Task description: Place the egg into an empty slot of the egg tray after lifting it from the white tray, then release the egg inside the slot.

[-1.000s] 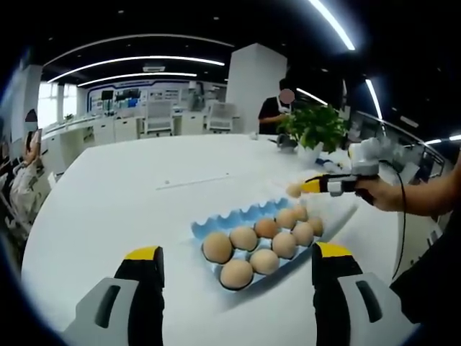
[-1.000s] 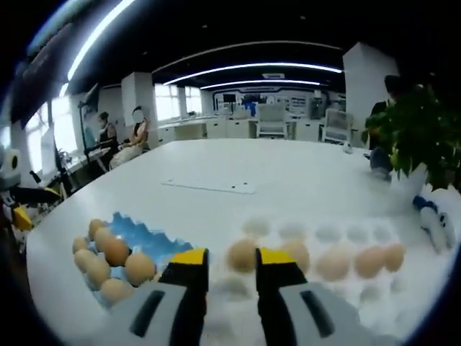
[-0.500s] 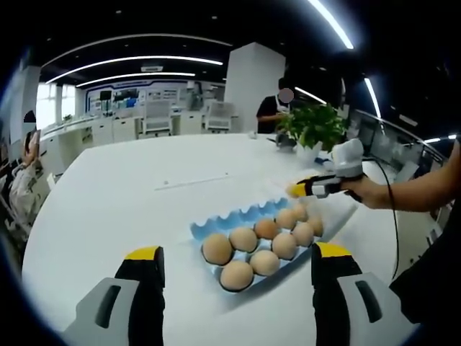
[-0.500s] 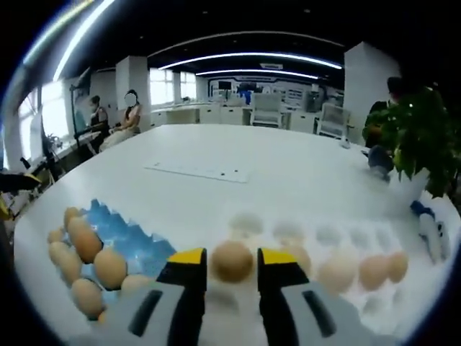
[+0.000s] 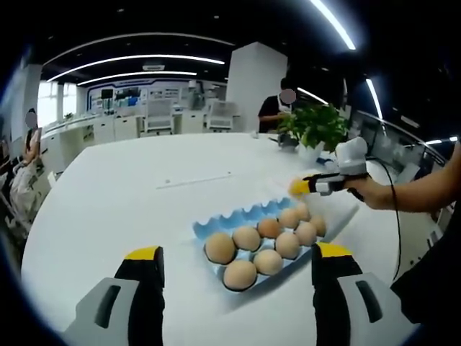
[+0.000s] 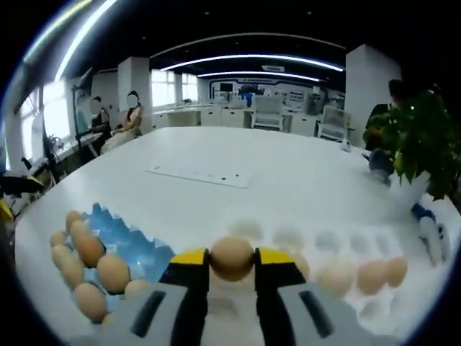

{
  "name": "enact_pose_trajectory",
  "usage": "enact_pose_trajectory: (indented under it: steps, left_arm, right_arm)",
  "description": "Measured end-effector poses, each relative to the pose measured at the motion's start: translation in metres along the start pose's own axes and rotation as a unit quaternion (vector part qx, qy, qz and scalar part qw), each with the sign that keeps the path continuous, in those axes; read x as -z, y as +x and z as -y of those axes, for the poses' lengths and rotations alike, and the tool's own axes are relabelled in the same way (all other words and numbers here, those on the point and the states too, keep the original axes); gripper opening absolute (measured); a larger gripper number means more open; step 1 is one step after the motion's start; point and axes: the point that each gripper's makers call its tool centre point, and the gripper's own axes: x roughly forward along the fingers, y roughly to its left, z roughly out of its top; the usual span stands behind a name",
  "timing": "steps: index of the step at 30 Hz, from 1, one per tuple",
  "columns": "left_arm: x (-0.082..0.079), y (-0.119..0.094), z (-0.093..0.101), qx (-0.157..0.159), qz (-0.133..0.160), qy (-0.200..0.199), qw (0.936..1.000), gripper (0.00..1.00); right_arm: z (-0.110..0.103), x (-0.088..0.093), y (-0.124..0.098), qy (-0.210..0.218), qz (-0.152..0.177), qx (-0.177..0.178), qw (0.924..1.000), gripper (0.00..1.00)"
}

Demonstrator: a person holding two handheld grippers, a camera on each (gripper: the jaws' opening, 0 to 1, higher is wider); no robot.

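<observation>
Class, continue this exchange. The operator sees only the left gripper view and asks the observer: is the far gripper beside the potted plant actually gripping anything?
Observer: Yes. In the right gripper view the right gripper is shut on a round brown egg, held above the table.
Operator: Are any eggs left on the white tray?
Observer: Yes. Several brown eggs sit in the white moulded tray, just beyond the jaws.

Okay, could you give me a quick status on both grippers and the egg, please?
Right gripper shut on egg. Left gripper open, idle. Blue egg tray part empty. Nothing blocking.
</observation>
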Motion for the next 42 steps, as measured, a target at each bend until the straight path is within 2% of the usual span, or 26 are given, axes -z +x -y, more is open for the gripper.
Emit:
enact_pose_trajectory:
  steps: [4,9,13,17,23,27,33,37,42]
  left_arm:
    - [0.002,0.000,-0.002,-0.002,-0.003,0.001,1.0000,0.84]
    - [0.000,-0.001,-0.001,0.002,0.002,0.002,1.0000,0.84]
    - [0.002,-0.002,-0.002,0.004,0.000,0.004,1.0000,0.84]
    - [0.002,-0.004,-0.003,0.007,0.000,0.004,1.0000,0.84]
    - [0.003,-0.009,-0.012,0.006,-0.001,0.004,1.0000,0.84]
    - [0.003,-0.009,-0.016,0.004,0.000,0.001,1.0000,0.84]
    - [0.002,-0.010,-0.020,0.002,-0.003,0.021,0.9998,0.84]
    - [0.001,-0.013,-0.024,0.005,0.003,0.016,0.9999,0.84]
    - [0.000,-0.016,-0.030,0.003,0.008,0.011,0.9999,0.84]
  right_arm:
    - [-0.012,-0.009,-0.005,0.003,0.009,-0.014,0.9999,0.24]
    - [-0.042,-0.023,-0.006,0.008,0.025,-0.044,0.9987,0.24]
    - [-0.071,-0.031,-0.002,-0.002,0.031,-0.076,0.9966,0.24]
    - [-0.112,-0.039,0.006,-0.008,0.032,-0.119,0.9924,0.24]
    - [-0.159,-0.047,0.021,-0.011,0.035,-0.158,0.9867,0.24]
    - [-0.190,-0.044,0.032,-0.019,0.025,-0.188,0.9816,0.24]
    - [-0.222,-0.039,0.042,-0.025,0.012,-0.216,0.9760,0.24]
    - [-0.236,-0.034,0.048,-0.031,-0.002,-0.228,0.9732,0.24]
    - [-0.239,-0.025,0.057,-0.030,-0.020,-0.229,0.9728,0.24]
